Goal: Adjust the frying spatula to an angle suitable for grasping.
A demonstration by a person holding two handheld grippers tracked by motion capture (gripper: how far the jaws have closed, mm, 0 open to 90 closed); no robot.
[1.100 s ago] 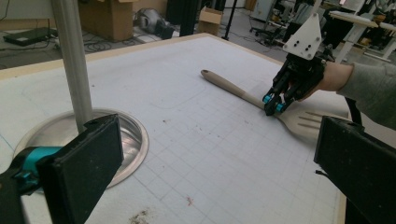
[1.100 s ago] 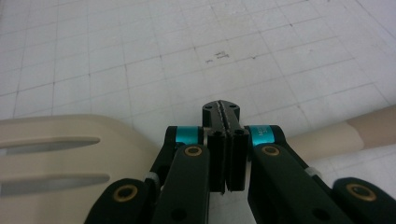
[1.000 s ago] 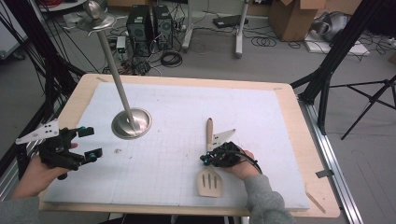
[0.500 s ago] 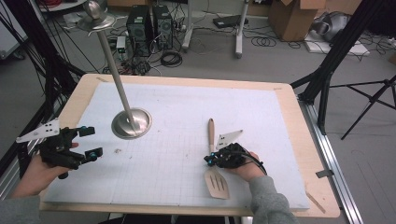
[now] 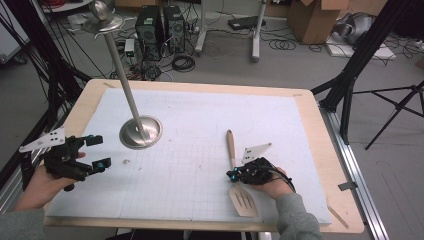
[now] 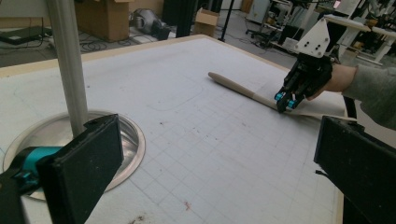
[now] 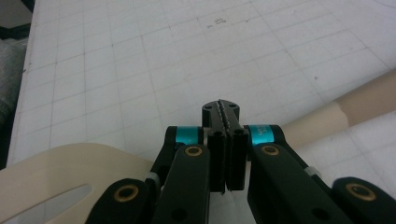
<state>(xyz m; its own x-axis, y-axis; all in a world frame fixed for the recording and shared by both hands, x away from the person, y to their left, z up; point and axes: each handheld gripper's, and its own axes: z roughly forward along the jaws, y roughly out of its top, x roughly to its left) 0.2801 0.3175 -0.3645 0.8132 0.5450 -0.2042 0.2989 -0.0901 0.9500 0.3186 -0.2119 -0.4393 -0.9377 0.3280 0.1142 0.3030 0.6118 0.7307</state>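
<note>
A wooden spatula (image 5: 230, 145) lies on the white gridded mat, handle toward the far side and slotted blade (image 5: 243, 200) near the front edge. My right gripper (image 5: 232, 176) is shut, its tips down at the spatula's neck between handle and blade. In the right gripper view its pads (image 7: 226, 109) meet with nothing visible between them, and the handle (image 7: 317, 123) and blade (image 7: 56, 168) stick out on either side. My left gripper (image 5: 99, 151) stands open at the table's left edge, holding nothing. The left gripper view shows the right gripper (image 6: 285, 100) on the spatula (image 6: 233, 84).
A metal stand with a round base (image 5: 141, 132) and a tall slanting pole (image 6: 70, 70) sits on the mat just right of my left gripper. The wooden table rim (image 5: 320, 130) borders the mat. Tripod legs and cables stand on the floor beyond.
The spatula's blade has swung to the right along the front of the mat, and my right gripper went with it. My left gripper has stayed put.
</note>
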